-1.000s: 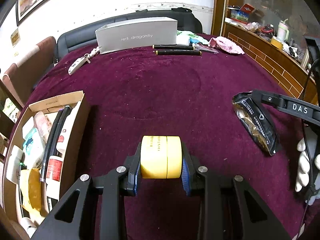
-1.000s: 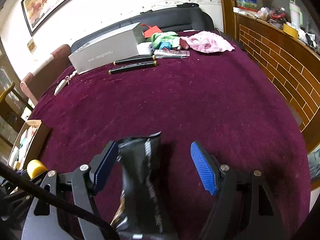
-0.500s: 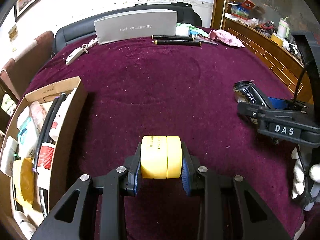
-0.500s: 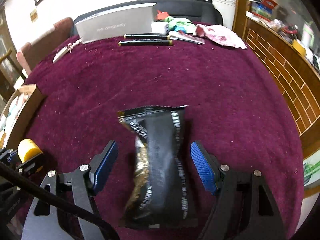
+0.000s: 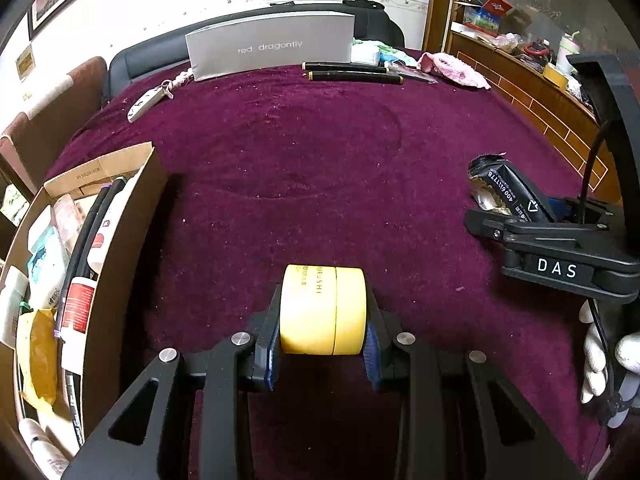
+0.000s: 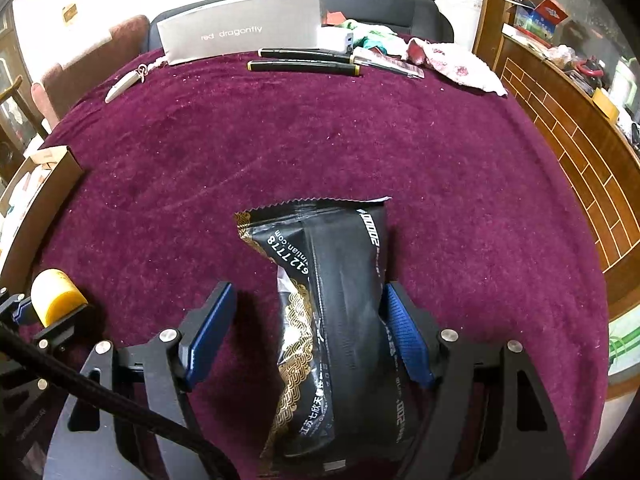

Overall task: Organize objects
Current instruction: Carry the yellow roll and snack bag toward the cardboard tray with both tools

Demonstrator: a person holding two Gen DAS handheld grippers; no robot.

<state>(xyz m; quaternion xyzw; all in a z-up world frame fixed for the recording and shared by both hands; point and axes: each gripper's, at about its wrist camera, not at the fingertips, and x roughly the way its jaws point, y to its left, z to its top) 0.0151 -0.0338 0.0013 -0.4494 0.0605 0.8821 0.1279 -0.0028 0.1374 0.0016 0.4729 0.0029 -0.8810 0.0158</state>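
My left gripper point(image 5: 322, 322) is shut on a yellow round jar point(image 5: 322, 309), held low over the maroon tablecloth; the jar also shows in the right wrist view point(image 6: 56, 296). My right gripper point(image 6: 306, 316) is open and straddles a black snack packet point(image 6: 332, 312) that lies on the cloth. The right pad touches the packet's side; the left pad stands apart from it. The packet and right gripper also show in the left wrist view point(image 5: 508, 192). A cardboard box point(image 5: 132, 216) of toiletries stands at the left.
At the far edge stand a grey "red dragonfly" box point(image 5: 272, 46), two black pens point(image 5: 352, 76), a white key fob point(image 5: 146, 100) and a pink cloth point(image 5: 452, 72). A brick-patterned counter point(image 6: 580, 148) runs along the right.
My right gripper has lowered around the packet, which now lies deeper between the open fingers. My left gripper holds the jar as before and has moved slightly toward the box.
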